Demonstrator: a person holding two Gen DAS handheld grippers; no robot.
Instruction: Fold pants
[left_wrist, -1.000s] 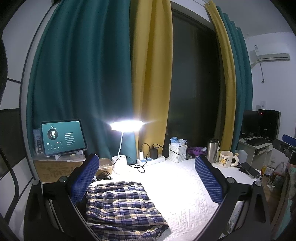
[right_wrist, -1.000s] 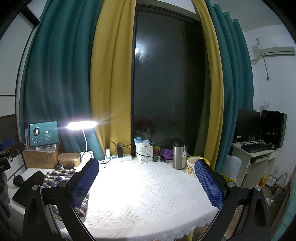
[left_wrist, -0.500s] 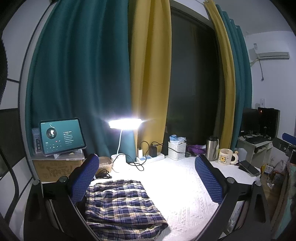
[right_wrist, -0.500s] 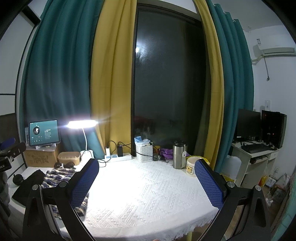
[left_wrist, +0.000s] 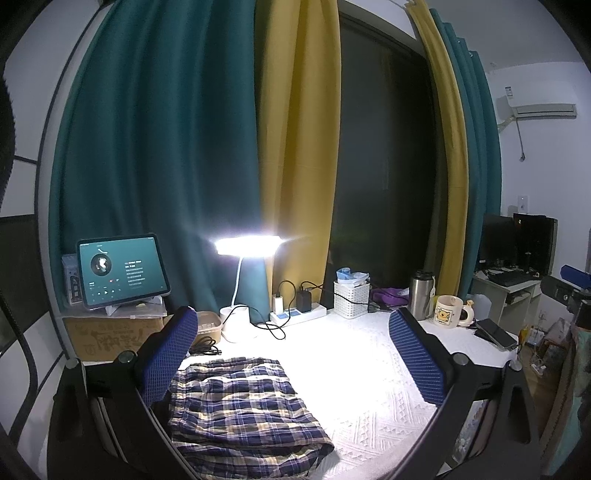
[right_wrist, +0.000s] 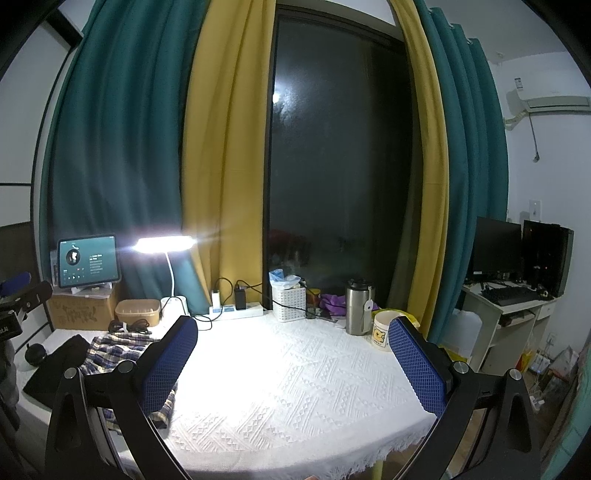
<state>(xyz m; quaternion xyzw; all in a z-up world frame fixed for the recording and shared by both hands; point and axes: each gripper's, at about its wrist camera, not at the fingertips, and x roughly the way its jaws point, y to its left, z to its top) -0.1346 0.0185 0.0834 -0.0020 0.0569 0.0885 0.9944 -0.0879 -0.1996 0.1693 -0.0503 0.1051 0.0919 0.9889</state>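
Observation:
Blue and cream plaid pants (left_wrist: 240, 406) lie folded into a compact stack on the white tablecloth (left_wrist: 369, 376), low and left in the left wrist view. My left gripper (left_wrist: 291, 328) hovers above the table, open, blue pads wide apart, nothing between them; its left finger overlaps the stack's near edge. In the right wrist view the pants (right_wrist: 118, 347) show at the far left, partly behind the left finger. My right gripper (right_wrist: 291, 332) is open and empty over the bare cloth (right_wrist: 295, 376), well right of the pants.
A lit desk lamp (left_wrist: 245, 247), tablet (left_wrist: 122, 269) on a cardboard box, power strip (left_wrist: 297, 314), white basket (left_wrist: 351, 299), steel flask (left_wrist: 421, 295) and mug (left_wrist: 448, 312) line the back. A phone (left_wrist: 496, 332) lies at the right edge. A dark garment (right_wrist: 59, 365) lies left of the pants.
The left wrist view has shifted slightly, so the pants sit a little lower and nearer. Both grippers stay open. The pants have not moved.

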